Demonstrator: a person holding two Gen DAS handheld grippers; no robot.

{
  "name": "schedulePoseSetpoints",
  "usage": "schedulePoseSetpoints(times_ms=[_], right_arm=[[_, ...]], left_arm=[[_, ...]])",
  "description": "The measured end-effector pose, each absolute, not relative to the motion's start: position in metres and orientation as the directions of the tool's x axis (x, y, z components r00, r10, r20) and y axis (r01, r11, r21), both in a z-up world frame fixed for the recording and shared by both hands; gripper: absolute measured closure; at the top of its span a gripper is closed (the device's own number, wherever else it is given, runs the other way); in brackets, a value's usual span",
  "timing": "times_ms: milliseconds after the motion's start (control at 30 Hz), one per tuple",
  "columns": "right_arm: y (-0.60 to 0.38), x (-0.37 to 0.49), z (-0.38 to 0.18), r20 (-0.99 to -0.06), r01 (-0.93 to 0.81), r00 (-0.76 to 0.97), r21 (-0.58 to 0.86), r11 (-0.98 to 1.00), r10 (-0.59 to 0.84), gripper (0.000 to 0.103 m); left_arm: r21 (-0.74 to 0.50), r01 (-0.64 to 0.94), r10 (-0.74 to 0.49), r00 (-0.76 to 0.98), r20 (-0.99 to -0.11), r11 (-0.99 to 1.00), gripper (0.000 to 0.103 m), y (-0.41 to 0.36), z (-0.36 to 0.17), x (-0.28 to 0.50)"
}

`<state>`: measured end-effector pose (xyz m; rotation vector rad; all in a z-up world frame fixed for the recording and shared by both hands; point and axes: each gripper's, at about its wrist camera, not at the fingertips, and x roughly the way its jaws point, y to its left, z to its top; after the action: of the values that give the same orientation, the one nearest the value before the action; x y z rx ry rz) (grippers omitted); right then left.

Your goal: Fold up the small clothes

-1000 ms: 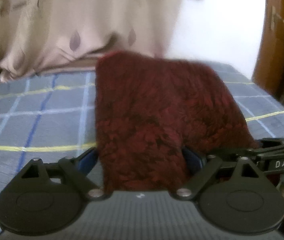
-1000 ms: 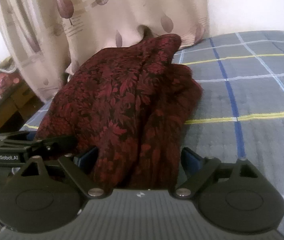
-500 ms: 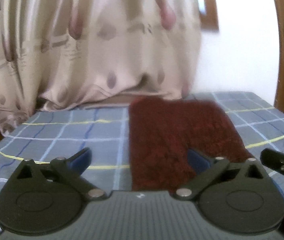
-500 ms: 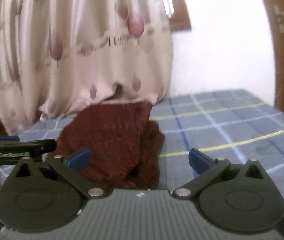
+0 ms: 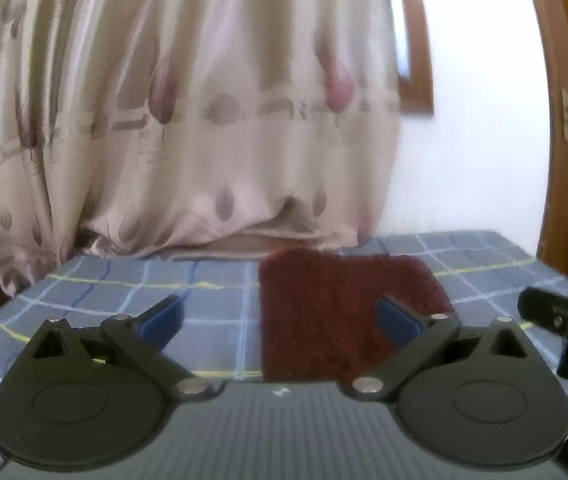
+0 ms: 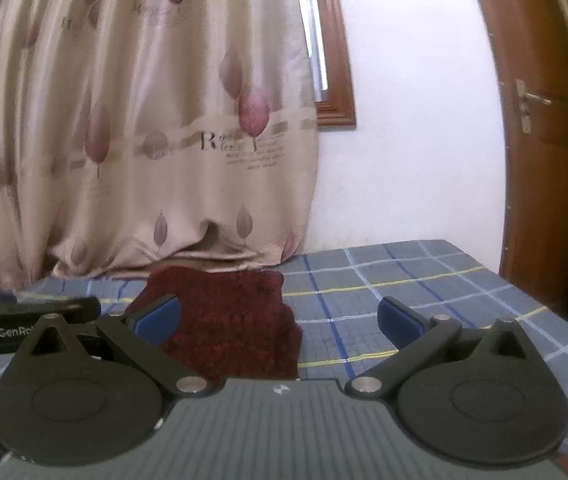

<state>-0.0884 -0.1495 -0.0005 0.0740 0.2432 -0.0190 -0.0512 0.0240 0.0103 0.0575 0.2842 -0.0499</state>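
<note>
A dark red patterned garment (image 5: 340, 312) lies folded flat on the blue plaid bed sheet (image 5: 123, 300). It also shows in the right wrist view (image 6: 231, 320), left of centre. My left gripper (image 5: 279, 316) is open and empty, raised above the garment's near edge. My right gripper (image 6: 277, 316) is open and empty, to the right of the garment. Part of the right gripper's body (image 5: 560, 320) shows at the right edge of the left wrist view, and the left gripper's body (image 6: 23, 316) at the left edge of the right wrist view.
A beige leaf-print curtain (image 6: 143, 140) hangs behind the bed's far edge. A white wall (image 6: 404, 140) and a brown wooden door (image 6: 540, 120) stand at the right. A wooden window frame (image 6: 336, 60) shows beside the curtain.
Both grippers have let go of the garment and pulled back and up. The garment, held up close a second ago, now lies flat on the bed farther away.
</note>
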Motion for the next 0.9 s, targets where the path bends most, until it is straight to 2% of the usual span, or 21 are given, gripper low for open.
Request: schedulePoseSetpoints(times_ms=[233, 633, 900], right_arm=[[-0.141, -0.074, -0.003, -0.304, 0.028, 0.953, 0.03, 0.999, -0.017, 0.0], [-0.135, -0.052, -0.007, -0.363, 0.01, 0.932, 0.033, 0.999, 0.003, 0.0], [-0.135, -0.044, -0.011, -0.387, 0.005, 0.922, 0.029, 1.0, 0.007, 0.0]], left_arm=[[-0.016, 0.057, -0.059, 0.944, -0.323, 0.998, 0.0, 0.035, 0.006, -0.039], [0.004, -0.002, 0.003, 0.942, -0.335, 1.0, 0.0, 0.043, 0.001, -0.024], [-0.009, 0.022, -0.024, 0.927, -0.373, 1.0, 0.0, 0.043, -0.003, -0.017]])
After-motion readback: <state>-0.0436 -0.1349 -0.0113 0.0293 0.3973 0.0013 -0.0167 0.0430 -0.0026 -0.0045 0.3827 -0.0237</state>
